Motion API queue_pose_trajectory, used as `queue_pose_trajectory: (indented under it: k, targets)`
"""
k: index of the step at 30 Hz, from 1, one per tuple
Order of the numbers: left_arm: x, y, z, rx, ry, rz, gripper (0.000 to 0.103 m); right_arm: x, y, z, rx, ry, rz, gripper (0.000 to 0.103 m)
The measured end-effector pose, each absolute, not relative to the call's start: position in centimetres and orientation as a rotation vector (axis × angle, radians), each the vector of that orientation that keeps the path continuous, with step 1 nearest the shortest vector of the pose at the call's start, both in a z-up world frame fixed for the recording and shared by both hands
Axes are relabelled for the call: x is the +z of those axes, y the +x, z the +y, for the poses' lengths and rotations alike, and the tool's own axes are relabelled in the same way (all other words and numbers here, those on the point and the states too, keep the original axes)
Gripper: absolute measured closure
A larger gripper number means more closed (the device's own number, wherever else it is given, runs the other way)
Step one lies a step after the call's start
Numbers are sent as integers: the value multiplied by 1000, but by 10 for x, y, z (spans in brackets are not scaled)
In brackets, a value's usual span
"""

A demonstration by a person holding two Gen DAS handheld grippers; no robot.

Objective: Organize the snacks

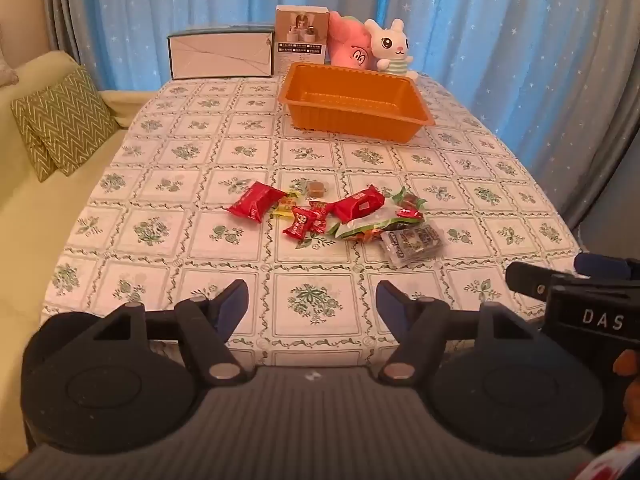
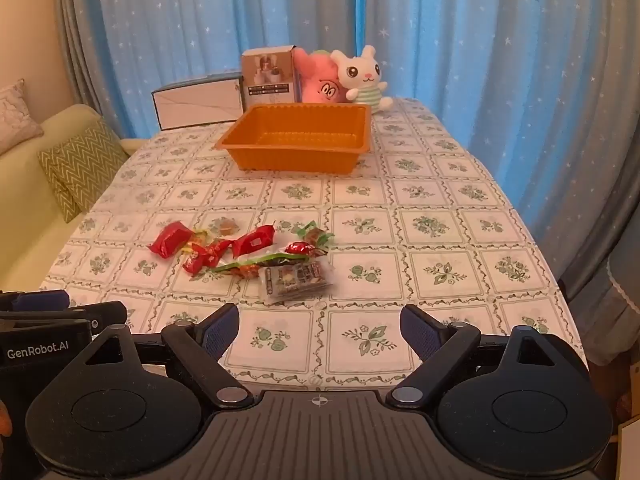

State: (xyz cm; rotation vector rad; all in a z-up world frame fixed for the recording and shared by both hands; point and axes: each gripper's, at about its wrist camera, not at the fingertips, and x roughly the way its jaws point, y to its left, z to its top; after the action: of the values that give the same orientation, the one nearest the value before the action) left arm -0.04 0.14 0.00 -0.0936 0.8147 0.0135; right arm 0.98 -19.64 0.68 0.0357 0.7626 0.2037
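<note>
**Snacks heaped mid-counter, tray empty**

The left gripper and the right gripper both hover over the near edge of the counter, jaws spread wide with nothing between them. The snacks lie in a loose heap in the middle of the flowered cloth: red wrappers, green packets and a clear packet nearest the grippers. The orange tray stands well apart at the far end, just before two boxes and two plush toys.
</note>
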Motion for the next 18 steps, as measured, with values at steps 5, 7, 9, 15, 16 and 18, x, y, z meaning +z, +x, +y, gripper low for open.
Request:
queue_pose_trajectory:
  k: [5,7,9,15,16,18]
  targets:
    - [-3,-4,2,10,-104,829,35,6,9,-195,200,29,767,15]
    - [-2,0,3,4,-110,841,36,6,9,-195,200,27,767,15]
    - [1,2,0,2,-103,834,36,6,9,-194,200,26,766,15]
    - [0,1,0,-12,-104,829,36,6,7,-196,201,27,769,15]
    - [0,1,0,-14,-104,829,36,6,7,-196,201,27,769,15]
    - [0,1,0,-17,-105,828,36,4,9,-195,199,26,770,15]
